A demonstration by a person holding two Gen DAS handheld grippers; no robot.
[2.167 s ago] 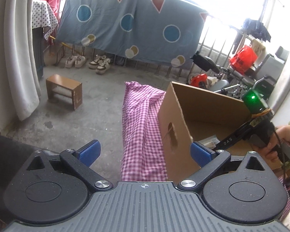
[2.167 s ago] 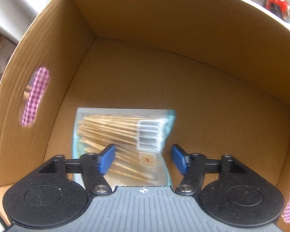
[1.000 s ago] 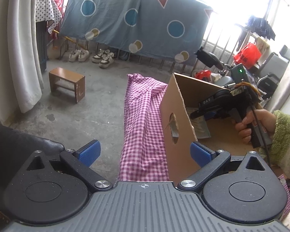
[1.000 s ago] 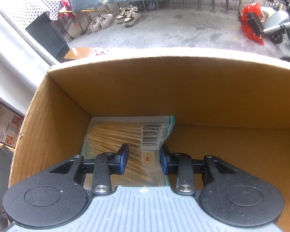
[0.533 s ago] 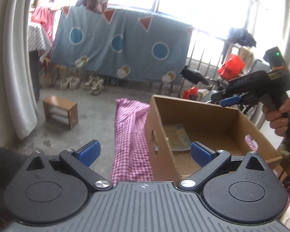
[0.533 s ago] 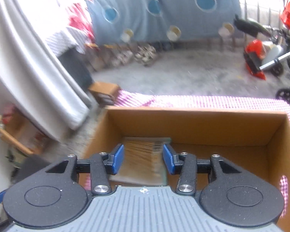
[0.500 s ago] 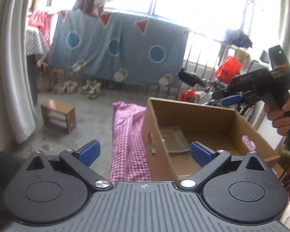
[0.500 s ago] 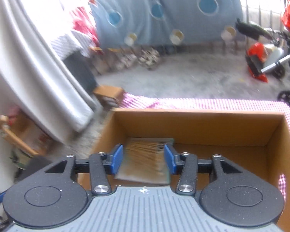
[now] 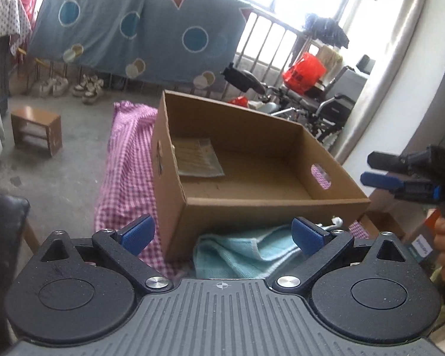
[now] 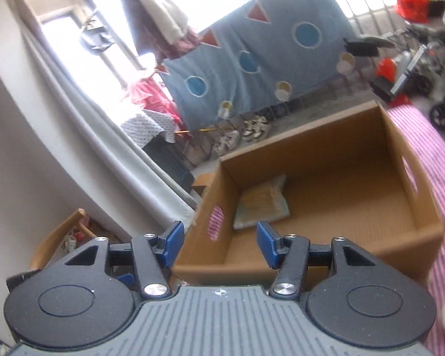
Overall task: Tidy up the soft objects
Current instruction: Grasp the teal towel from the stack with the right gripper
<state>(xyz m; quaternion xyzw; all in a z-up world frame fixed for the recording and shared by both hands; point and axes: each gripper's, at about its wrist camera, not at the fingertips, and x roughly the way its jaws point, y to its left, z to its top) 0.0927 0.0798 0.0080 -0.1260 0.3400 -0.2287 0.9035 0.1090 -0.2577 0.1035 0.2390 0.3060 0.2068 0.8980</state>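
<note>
Next soft item: towel [image 9: 246,252], dead ahead of left tongs [image 9: 222,234].
Towel lies bottom centre of the left view, against the box [image 9: 252,204] front wall, long axis left-right. Left tongs apart, empty, nearest. Right tongs [image 10: 219,244] just opened, empty, at right edge; packet [image 9: 197,160] sits in the box.

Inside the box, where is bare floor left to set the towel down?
Most of the box floor is bare, from the packet across to the wall with the handle hole. Only the packet's corner is taken. The towel lies outside, against the near wall.
</note>
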